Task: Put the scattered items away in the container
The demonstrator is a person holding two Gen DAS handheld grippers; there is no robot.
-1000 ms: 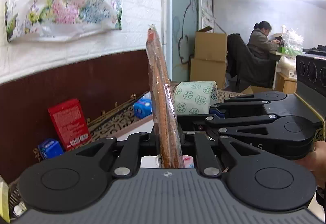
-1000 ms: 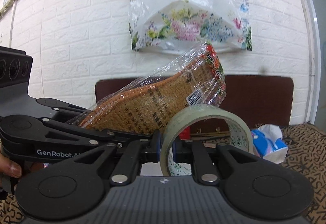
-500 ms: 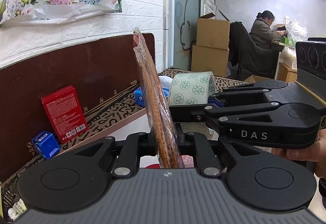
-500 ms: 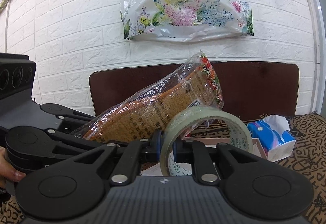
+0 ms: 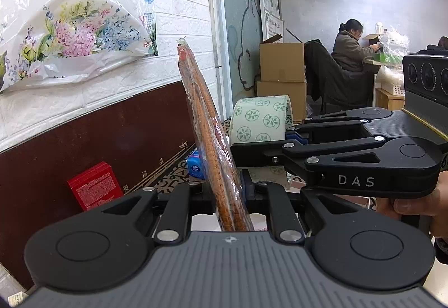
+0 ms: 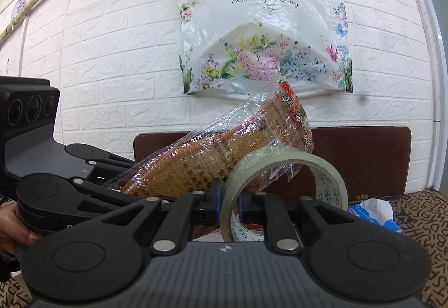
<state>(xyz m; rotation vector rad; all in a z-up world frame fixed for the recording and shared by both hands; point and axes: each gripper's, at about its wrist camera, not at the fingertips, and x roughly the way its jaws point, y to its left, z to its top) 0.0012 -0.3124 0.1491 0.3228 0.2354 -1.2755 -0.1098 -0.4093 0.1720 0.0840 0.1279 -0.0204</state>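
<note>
My left gripper [image 5: 228, 193] is shut on a plastic-wrapped pack of brown insoles [image 5: 207, 140], seen edge-on and standing up from the jaws. The pack also shows in the right wrist view [image 6: 224, 156], tilted up to the right. My right gripper [image 6: 229, 201] is shut on the rim of a roll of clear tape [image 6: 282, 184] with green pinwheel marks. The roll [image 5: 263, 119] and right gripper [image 5: 296, 137] also show in the left wrist view, close beside the insoles. A white container below is mostly hidden behind the grippers.
A red box [image 5: 93, 184] leans on the brown wall panel [image 5: 98, 140]. A blue tissue pack [image 6: 372, 210] lies on the patterned cloth [image 6: 420, 212] at right. A floral plastic bag [image 6: 263, 39] hangs on the brick wall. A seated person [image 5: 350, 47] and cardboard boxes [image 5: 280, 75] are far behind.
Both grippers have tilted or risen, so the wall bag fills more of each view. Each still holds its item, side by side.
</note>
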